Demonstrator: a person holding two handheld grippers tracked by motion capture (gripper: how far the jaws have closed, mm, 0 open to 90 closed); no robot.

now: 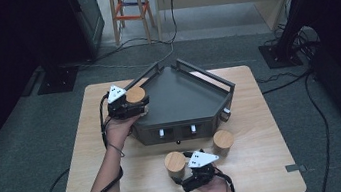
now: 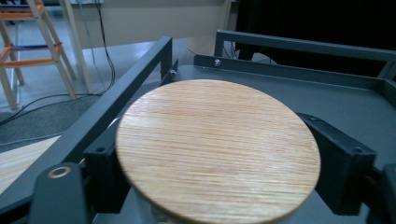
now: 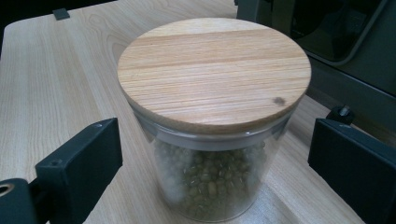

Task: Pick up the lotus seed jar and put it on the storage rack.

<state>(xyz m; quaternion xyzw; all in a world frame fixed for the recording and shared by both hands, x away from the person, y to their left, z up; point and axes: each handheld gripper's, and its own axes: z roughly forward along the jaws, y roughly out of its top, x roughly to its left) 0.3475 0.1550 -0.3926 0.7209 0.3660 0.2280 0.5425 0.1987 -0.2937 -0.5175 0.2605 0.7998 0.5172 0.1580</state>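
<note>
Bean jar (image 3: 212, 121) between open fingers (image 3: 79, 163)

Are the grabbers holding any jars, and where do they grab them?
The left gripper clamps a wooden-lidded jar just below its lid. The right gripper holds nothing: its jaws stand open around the jar of green beans.

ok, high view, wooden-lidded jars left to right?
Jar held in the left gripper at the grey rack's left rail → jar between the right gripper's open jaws → free jar on the table by the rack's front right corner.
</note>
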